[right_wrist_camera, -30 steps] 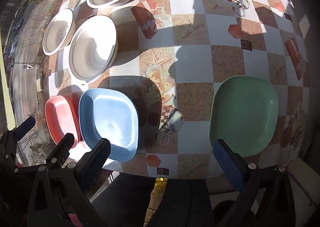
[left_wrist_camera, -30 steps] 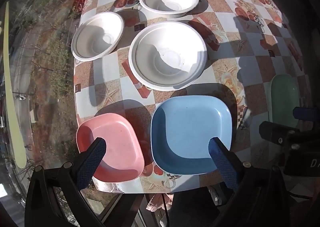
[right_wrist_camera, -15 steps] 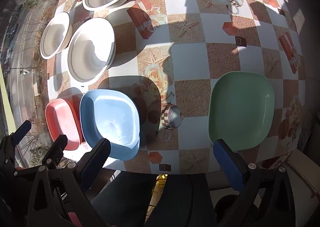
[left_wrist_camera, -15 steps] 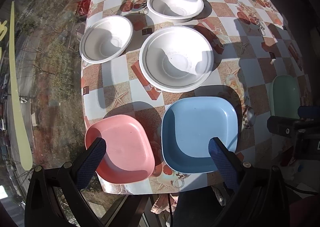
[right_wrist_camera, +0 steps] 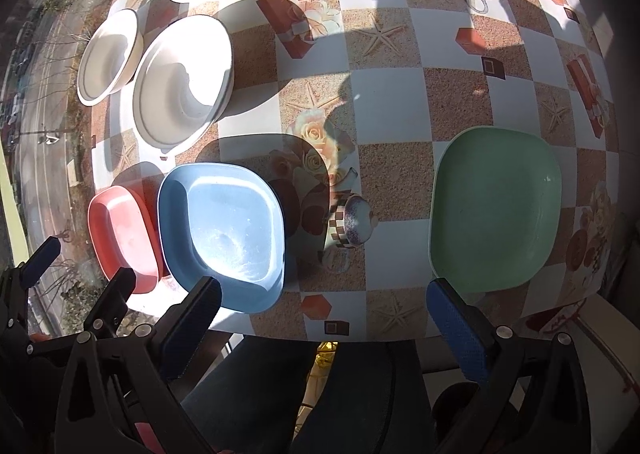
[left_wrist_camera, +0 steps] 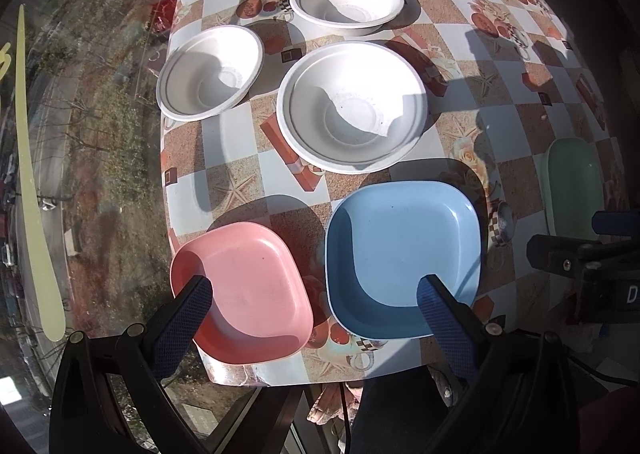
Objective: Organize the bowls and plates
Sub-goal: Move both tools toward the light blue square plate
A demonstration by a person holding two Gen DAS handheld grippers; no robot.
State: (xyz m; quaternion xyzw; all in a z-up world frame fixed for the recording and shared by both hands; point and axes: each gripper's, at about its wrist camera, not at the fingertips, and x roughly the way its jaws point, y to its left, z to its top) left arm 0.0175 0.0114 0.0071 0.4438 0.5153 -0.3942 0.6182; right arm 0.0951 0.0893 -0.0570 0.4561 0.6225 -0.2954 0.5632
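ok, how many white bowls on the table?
3. Largest white bowl sits just beyond the blue plate, smaller bowl to its left near the table edge, third bowl farthest back. None stacked.

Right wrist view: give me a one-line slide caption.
Open right gripper hovers at the table edge, jaws empty, between blue plate and green plate; pink plate, three white bowls unstacked.

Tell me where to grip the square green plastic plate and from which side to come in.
Grip the square green plastic plate by its raised rim at the near corner, coming from the table's near edge with the right tongs, which hang open just short of it. The plate lies flat and shallow, so only the upturned rim offers a hold: one finger over it, one under.
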